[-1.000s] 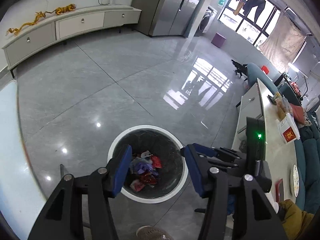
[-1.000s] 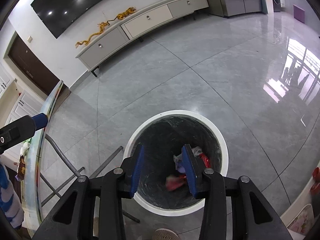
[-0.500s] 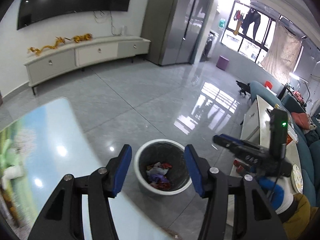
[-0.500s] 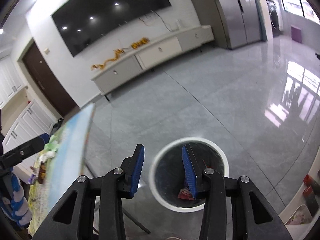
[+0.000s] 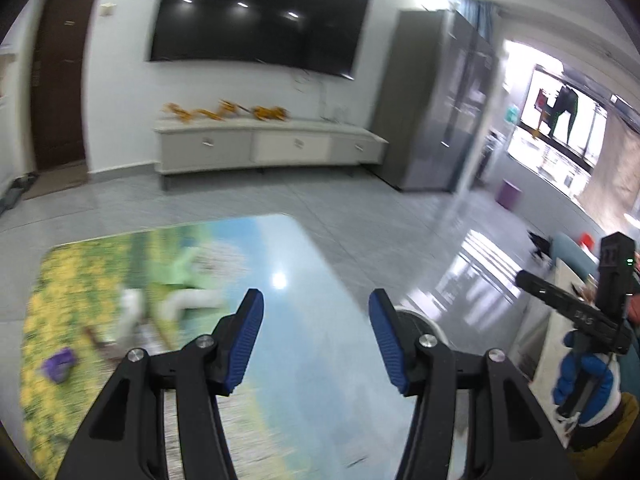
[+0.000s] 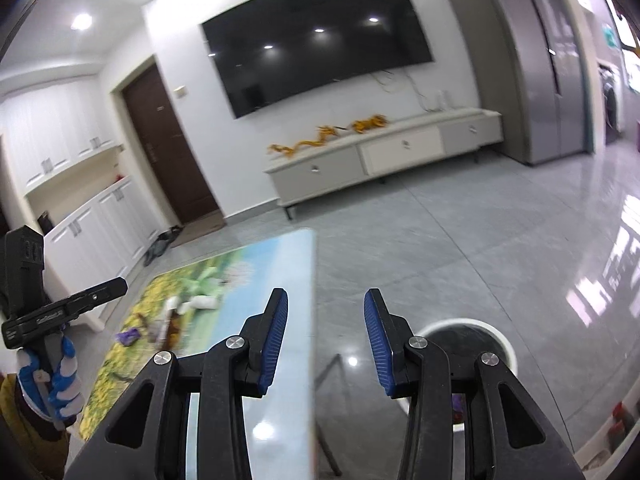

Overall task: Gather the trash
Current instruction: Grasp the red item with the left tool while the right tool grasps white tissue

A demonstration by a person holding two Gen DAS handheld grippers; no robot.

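My left gripper (image 5: 316, 340) is open and empty above a glossy table (image 5: 304, 380) printed with a landscape. A purple wrapper (image 5: 59, 365) and blurred white and brown litter (image 5: 132, 320) lie on the table's left part. My right gripper (image 6: 325, 340) is open and empty over the table's right edge (image 6: 310, 320). The round white-rimmed trash bin (image 6: 498, 336) stands on the floor to the right, partly hidden by my right finger. The wrapper (image 6: 128, 335) and litter (image 6: 170, 320) also show in the right wrist view. The bin's rim (image 5: 430, 322) peeks out in the left wrist view.
A white TV cabinet (image 5: 272, 148) with a yellow ornament stands under a wall TV (image 5: 260, 20) at the far wall. A grey fridge (image 5: 436, 108) is to the right, a dark door (image 6: 168, 148) to the left. A table leg (image 6: 332, 380) shows below the table edge.
Both grippers have lifted away from over the trash bin and swung left and up to the table. The bin has dropped to the right edge of view. Both jaws have stayed open.
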